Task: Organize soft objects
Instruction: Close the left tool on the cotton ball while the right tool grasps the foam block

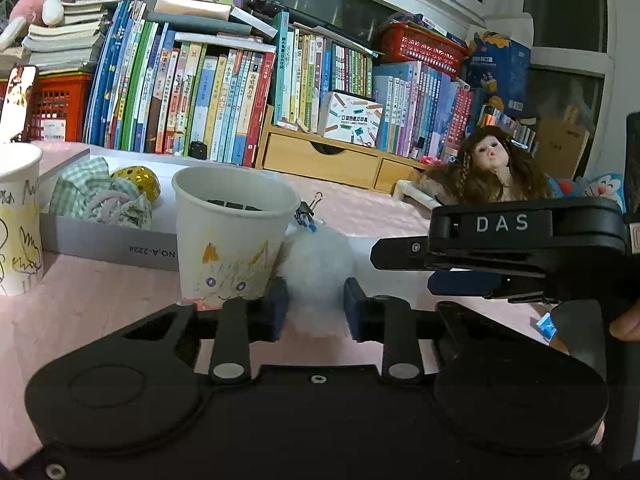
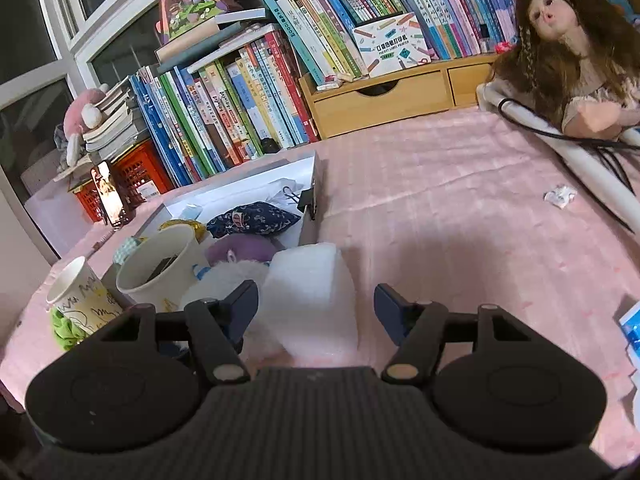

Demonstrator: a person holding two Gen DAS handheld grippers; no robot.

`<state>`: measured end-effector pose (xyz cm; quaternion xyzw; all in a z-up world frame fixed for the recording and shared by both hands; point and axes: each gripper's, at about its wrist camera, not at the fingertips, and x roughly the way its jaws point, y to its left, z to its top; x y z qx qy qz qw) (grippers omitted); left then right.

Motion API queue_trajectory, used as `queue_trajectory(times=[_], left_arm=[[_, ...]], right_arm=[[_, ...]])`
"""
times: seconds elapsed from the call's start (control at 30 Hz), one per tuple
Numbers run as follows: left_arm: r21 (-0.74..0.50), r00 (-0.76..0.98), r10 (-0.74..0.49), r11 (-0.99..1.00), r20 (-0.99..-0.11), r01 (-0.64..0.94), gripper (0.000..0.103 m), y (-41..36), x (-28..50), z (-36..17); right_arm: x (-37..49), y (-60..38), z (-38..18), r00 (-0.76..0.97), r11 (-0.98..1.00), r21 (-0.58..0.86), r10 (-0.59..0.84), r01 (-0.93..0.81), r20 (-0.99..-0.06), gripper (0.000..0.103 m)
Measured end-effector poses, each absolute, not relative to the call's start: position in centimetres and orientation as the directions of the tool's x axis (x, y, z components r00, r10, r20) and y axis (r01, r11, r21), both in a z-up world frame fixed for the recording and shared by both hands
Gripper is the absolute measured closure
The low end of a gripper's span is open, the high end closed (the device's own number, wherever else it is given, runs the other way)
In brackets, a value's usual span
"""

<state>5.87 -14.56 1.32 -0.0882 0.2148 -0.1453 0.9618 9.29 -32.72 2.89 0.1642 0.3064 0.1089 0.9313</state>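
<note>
Pink cloth (image 1: 100,300) covers the table in front of crowded books (image 1: 200,100). Beside the paper cup (image 1: 234,236), the left gripper (image 1: 316,312) pinches the white fluffy ball (image 1: 318,272). The right gripper (image 2: 316,312) stands spread around a white foam block (image 2: 312,292), not pressing it.

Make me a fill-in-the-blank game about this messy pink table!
1. The left claw squeezes a fluffy ____ pompom.
2. The paper cup beside the pompom has a ____ face drawn on it.
3. The doll has long ____ hair.
4. The foam block lies between the open fingers of the ____ claw.

Missing words: white; cat; brown; right
</note>
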Motion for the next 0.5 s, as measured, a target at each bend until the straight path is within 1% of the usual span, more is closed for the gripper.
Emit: queue_trajectory(times=[0.23,0.4,0.47,0.5], left_arm=[[-0.197,0.865,-0.319,0.945,-0.388,0.260,0.077,-14.8,4.7,1.4],[-0.171,0.872,-0.318,0.947,-0.372,0.272,0.077,-14.0,2.7,1.6],[-0.150,0.875,-0.315,0.949,-0.367,0.278,0.075,-14.1,2.4,1.6],[-0.145,0.880,-0.306,0.951,-0.364,0.271,0.072,-14.2,2.4,1.6]], right_arm=[[9.7,-32.3,2.9,0.783,0.921,0.374,0.313,-0.112,-0.538,0.030],[9.9,-32.0,2.7,0.776,0.919,0.376,0.319,-0.115,-0.543,0.030],[10.0,-31.9,2.5,0.774,0.920,0.376,0.320,-0.114,-0.547,0.030],[10.1,-31.8,2.5,0.771,0.921,0.373,0.318,-0.113,-0.551,0.030]])
